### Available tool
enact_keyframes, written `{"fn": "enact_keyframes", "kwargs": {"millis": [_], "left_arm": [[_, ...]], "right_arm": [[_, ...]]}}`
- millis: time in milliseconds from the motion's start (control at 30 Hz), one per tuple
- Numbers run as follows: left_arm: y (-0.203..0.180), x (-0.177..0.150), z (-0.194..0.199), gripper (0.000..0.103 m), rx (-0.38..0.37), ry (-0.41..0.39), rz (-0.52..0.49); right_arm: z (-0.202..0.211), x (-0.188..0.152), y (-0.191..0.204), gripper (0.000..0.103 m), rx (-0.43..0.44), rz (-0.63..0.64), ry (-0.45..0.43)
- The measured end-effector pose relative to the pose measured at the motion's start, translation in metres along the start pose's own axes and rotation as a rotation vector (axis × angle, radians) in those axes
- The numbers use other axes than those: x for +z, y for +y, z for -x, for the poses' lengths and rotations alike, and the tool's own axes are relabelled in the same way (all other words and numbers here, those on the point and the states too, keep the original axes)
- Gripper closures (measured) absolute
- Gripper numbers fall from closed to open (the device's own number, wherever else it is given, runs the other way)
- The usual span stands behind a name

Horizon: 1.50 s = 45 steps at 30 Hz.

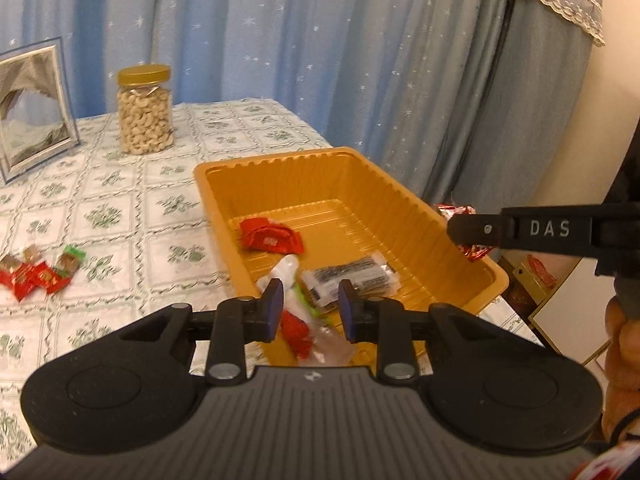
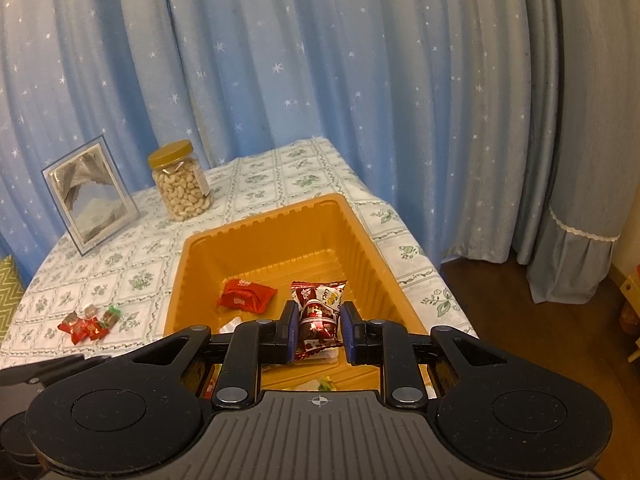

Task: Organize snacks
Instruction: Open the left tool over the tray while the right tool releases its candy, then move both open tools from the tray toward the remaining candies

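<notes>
Right tool (image 2: pixel 317 330) is pinching a red foil snack packet (image 2: pixel 318 312) over the orange tray (image 2: pixel 280 216). Left tool (image 1: pixel 310 310) hangs open and empty above the tray's near end. Best to lower it near the red wrapper (image 2: pixel 247 295) before letting go.

Picture frame (image 1: pixel 28 108) cut by left edge; falling white-green packet (image 1: pixel 296 292) blurred; tray (image 2: pixel 280 216) near wall hidden.

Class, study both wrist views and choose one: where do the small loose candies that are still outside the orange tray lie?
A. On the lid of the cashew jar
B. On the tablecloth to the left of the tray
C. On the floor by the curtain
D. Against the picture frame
B: the loose candies lie in a small cluster on the tablecloth, left of the orange tray, apart from the cashew jar and the picture frame.
</notes>
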<state>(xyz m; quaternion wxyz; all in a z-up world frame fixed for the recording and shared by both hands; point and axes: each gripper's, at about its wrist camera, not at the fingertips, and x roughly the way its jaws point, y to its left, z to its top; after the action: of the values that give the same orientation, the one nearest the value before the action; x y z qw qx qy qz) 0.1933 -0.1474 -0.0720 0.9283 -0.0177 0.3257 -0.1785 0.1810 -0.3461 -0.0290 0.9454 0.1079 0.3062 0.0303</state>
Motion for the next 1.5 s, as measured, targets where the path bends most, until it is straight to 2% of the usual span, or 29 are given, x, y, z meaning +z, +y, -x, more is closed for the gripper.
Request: {"fn": "enact_keyframes", "kwargs": {"millis": [533,633,667,700,733,767,1133,1200,1333,1400,1500], "left_arm": [[0.039,-0.007,0.043,0.075,0.062,-0.054,0.114],[0.042,-0.009,0.044,0.069,0.068,-0.052,0.125],[0.043,-0.010,0.045,0.064,0.067,-0.049,0.133],[0.044,-0.012,0.046,0.063,0.066,-0.046,0.138],[0.045,-0.013,0.047,0.062,0.067,-0.044,0.139],[0.046,-0.014,0.048,0.062,0.069,-0.043,0.139],[0.052,-0.029,0.076,0.056,0.103,-0.037,0.159],[0.053,-0.031,0.084,0.051,0.112,-0.042,0.159],[0.056,-0.033,0.101,0.047,0.133,-0.055,0.162],[0.060,-0.035,0.112,0.039,0.149,-0.065,0.165],[0.066,-0.037,0.126,0.034,0.169,-0.082,0.181]], "right_arm": [[-0.008,-0.001,0.015,0.080,0.050,-0.013,0.046],[-0.010,-0.001,0.014,0.078,0.110,-0.031,0.049],[-0.011,-0.001,0.014,0.065,0.111,-0.036,0.048],[-0.010,-0.001,0.014,0.040,0.106,-0.046,0.038],[-0.007,-0.001,0.012,0.033,0.104,-0.064,0.020],[-0.003,-0.001,0.010,0.032,0.107,-0.083,0.003],[0.031,-0.011,0.007,0.032,0.078,-0.138,-0.014],[0.037,-0.014,0.011,0.032,0.076,-0.139,-0.012],[0.050,-0.023,0.022,0.032,0.084,-0.131,-0.004],[0.057,-0.029,0.028,0.032,0.090,-0.133,-0.001],[0.065,-0.037,0.037,0.032,0.104,-0.130,0.007]]}}
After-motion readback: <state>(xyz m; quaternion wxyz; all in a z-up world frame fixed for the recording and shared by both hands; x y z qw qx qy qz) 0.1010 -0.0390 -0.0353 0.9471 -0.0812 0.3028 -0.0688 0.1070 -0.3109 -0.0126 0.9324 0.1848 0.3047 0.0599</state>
